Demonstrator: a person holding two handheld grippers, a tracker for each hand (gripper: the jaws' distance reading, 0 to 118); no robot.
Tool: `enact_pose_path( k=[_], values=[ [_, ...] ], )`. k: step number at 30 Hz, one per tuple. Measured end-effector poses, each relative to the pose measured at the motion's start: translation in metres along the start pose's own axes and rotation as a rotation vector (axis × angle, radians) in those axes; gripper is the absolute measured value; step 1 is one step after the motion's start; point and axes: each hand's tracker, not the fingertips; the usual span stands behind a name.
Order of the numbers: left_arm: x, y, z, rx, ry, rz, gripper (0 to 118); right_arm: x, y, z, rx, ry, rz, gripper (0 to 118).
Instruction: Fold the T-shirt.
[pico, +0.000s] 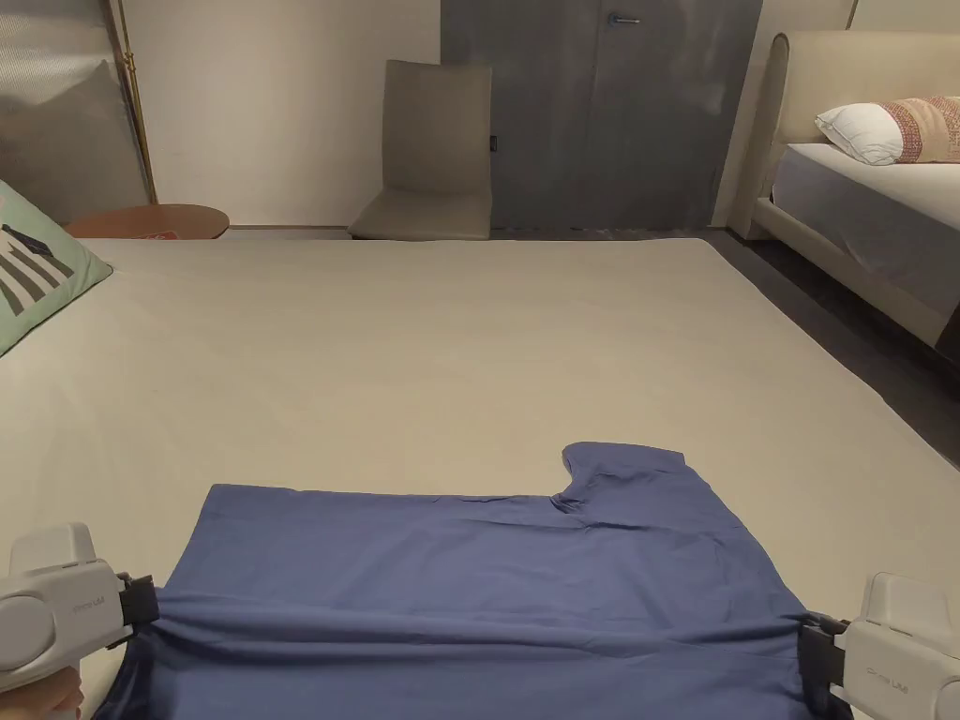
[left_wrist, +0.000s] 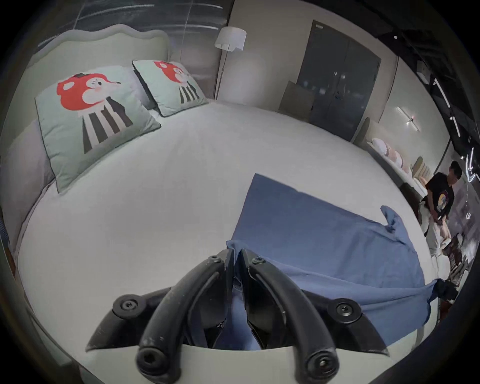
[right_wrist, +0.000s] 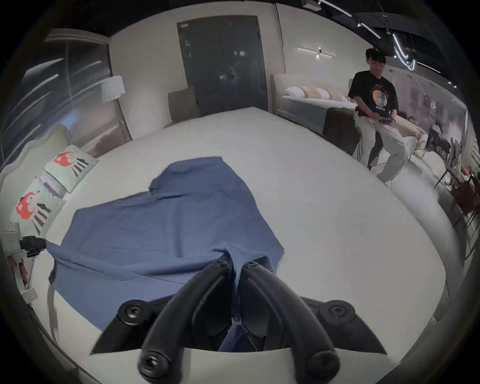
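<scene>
A blue T-shirt (pico: 469, 581) lies across the near part of a pale bed (pico: 450, 356), its far part flat and one sleeve (pico: 628, 473) pointing away. My left gripper (pico: 141, 600) is shut on the shirt's left edge; in the left gripper view the jaws (left_wrist: 235, 256) pinch blue cloth (left_wrist: 324, 233). My right gripper (pico: 814, 652) is shut on the shirt's right edge, and the right gripper view has its jaws (right_wrist: 235, 267) closed on a bunched fold of the T-shirt (right_wrist: 161, 228). Between the two grippers the near edge is pulled taut and raised into a long ridge.
Patterned cushions (left_wrist: 91, 122) sit at the bed's left end. A chair (pico: 431, 155) and a dark door (pico: 600, 103) stand beyond the bed, and a small round table (pico: 155, 221) at its far left. A second bed (pico: 872, 187) is at right, where a person (right_wrist: 376, 109) sits.
</scene>
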Motion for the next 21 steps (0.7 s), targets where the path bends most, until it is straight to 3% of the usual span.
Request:
enact_pose_path(
  k=[8, 9, 10, 11, 12, 13, 14, 15, 21],
  values=[
    [0.001, -0.011, -0.031, -0.07, 0.028, 0.003, 6, 0.0, -0.006, -0.038, -0.08, -0.032, 0.006, 3],
    [0.001, -0.011, -0.031, -0.074, 0.027, 0.008, 8, 0.0, -0.006, -0.038, -0.081, -0.033, 0.001, 3],
    [0.0, -0.011, -0.029, -0.072, 0.03, 0.006, 17, 0.001, -0.006, -0.037, -0.08, -0.033, -0.005, 5],
    [0.001, -0.012, -0.026, -0.063, 0.035, 0.002, 36, 0.0, -0.006, -0.035, -0.076, -0.037, -0.007, 15],
    [0.0, -0.013, -0.021, -0.044, 0.04, -0.001, 60, 0.0, -0.006, -0.031, -0.061, -0.051, -0.002, 38],
    [0.0, -0.013, -0.013, -0.024, 0.041, 0.001, 88, 0.001, -0.004, -0.025, -0.044, -0.07, 0.013, 76],
    [-0.003, -0.012, -0.005, 0.011, 0.023, 0.005, 99, 0.001, -0.003, -0.019, -0.024, -0.085, 0.024, 96],
    [-0.003, -0.012, 0.006, 0.059, -0.013, 0.001, 101, -0.002, -0.002, -0.007, 0.021, -0.101, 0.039, 102],
    [0.004, -0.017, 0.076, 0.267, -0.057, -0.058, 101, -0.013, 0.006, 0.059, 0.252, -0.119, 0.083, 101]
  ],
)
